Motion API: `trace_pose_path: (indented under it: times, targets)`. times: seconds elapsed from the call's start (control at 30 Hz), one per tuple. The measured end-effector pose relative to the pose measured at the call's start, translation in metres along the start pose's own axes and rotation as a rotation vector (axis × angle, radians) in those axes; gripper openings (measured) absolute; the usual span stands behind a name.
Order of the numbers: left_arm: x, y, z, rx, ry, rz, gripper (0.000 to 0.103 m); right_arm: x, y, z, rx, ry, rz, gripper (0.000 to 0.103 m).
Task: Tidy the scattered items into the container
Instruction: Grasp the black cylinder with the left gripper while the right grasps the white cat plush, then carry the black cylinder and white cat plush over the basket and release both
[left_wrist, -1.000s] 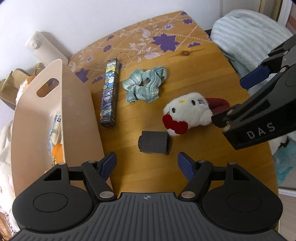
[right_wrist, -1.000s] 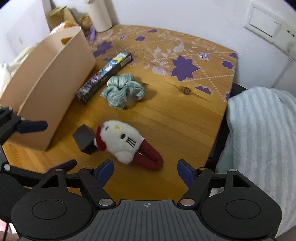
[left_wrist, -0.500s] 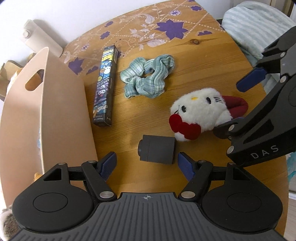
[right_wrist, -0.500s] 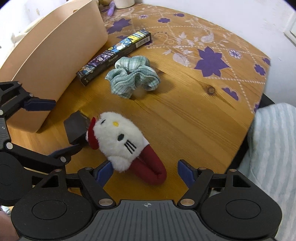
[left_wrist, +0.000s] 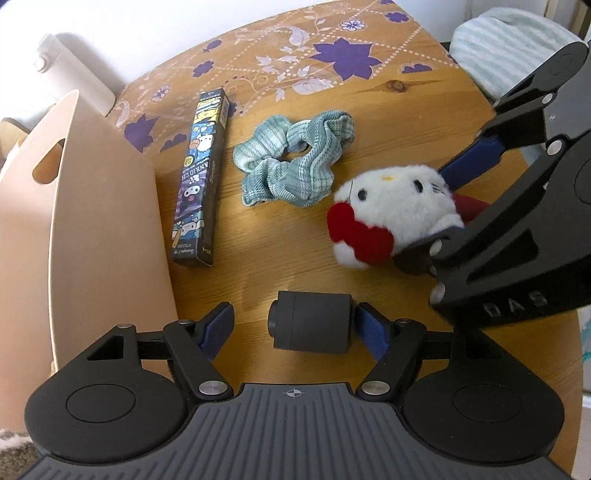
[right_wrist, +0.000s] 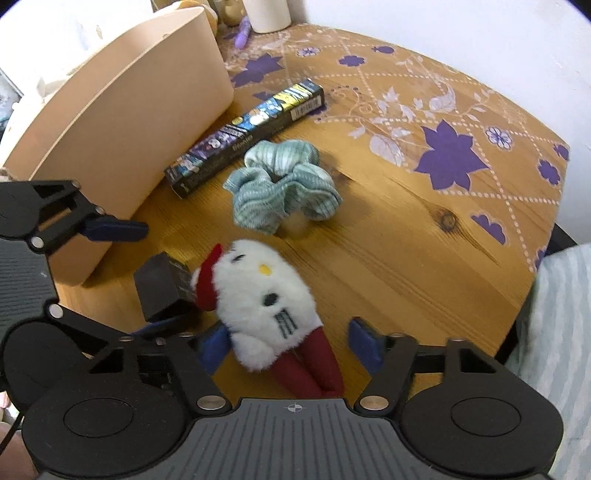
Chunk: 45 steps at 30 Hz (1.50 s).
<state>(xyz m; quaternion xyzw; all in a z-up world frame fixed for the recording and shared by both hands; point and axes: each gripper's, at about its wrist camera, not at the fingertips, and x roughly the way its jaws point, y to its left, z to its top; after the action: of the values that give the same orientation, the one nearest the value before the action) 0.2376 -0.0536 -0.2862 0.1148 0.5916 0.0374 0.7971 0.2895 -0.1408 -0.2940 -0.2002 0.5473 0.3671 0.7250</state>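
Observation:
A dark grey cylindrical block (left_wrist: 312, 322) lies on the wooden table between the fingers of my open left gripper (left_wrist: 293, 326); its right end touches the right pad. It also shows in the right wrist view (right_wrist: 160, 286). A white plush cat with a red bow (right_wrist: 266, 302) lies between the fingers of my open right gripper (right_wrist: 290, 345); it also shows in the left wrist view (left_wrist: 391, 218). A teal scrunchie (left_wrist: 293, 162) and a long dark printed box (left_wrist: 201, 177) lie further back. The beige container (left_wrist: 92, 221) stands at the left.
The container (right_wrist: 122, 118) holds several small items, mostly hidden. A white cylinder (right_wrist: 266, 14) and a purple object (right_wrist: 243, 33) stand at the table's far edge. A striped pale-blue cloth (right_wrist: 554, 332) lies beyond the table's right edge. The two grippers are close together.
Both grippers have moved forward and down. The grey block now lies between the left fingers and the plush cat between the right fingers. Both stay open.

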Motion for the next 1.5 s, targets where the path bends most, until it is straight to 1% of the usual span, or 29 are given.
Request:
trace_pose_path:
  times: [0.03,0.07,0.1,0.27,0.47,0.7,0.9,1.03,1.17,1.37,1.5]
  targets:
    - [-0.001,0.0,-0.001,-0.005,-0.003,-0.016,0.061,0.0,0.0,0.001,-0.003,-0.003,0.006,0.051]
    - [-0.001,0.0,-0.001,-0.012,-0.003,-0.036,0.05,-0.001,0.0,0.001,0.0,-0.005,0.015,0.043]
    - [-0.002,0.0,-0.001,-0.016,-0.002,-0.047,0.049,0.0,-0.001,0.002,0.005,-0.005,0.02,0.042]
    - [-0.004,-0.003,-0.004,-0.007,-0.005,-0.038,0.049,-0.001,-0.004,-0.001,0.028,-0.012,0.043,0.038]
    - [-0.011,-0.001,-0.009,-0.017,-0.012,-0.038,0.048,-0.005,-0.004,-0.007,0.053,-0.019,0.04,0.036]
    - [-0.036,-0.002,-0.007,-0.023,-0.064,-0.05,0.048,-0.023,-0.007,-0.015,0.085,-0.06,0.033,0.035]
    - [-0.065,0.003,-0.005,-0.04,-0.123,-0.054,0.048,-0.055,-0.007,-0.019,0.121,-0.131,0.032,0.035]
    - [-0.085,0.016,-0.005,-0.071,-0.166,-0.043,0.048,-0.08,-0.003,-0.013,0.113,-0.184,0.015,0.035]
    - [-0.107,0.035,-0.005,-0.102,-0.215,-0.014,0.048,-0.102,0.007,-0.004,0.097,-0.242,0.0,0.035]
    - [-0.139,0.07,-0.009,-0.175,-0.288,0.026,0.048,-0.128,0.033,0.013,0.054,-0.317,0.008,0.035]
    - [-0.154,0.093,-0.016,-0.213,-0.317,0.06,0.048,-0.137,0.054,0.025,0.024,-0.35,0.021,0.035]
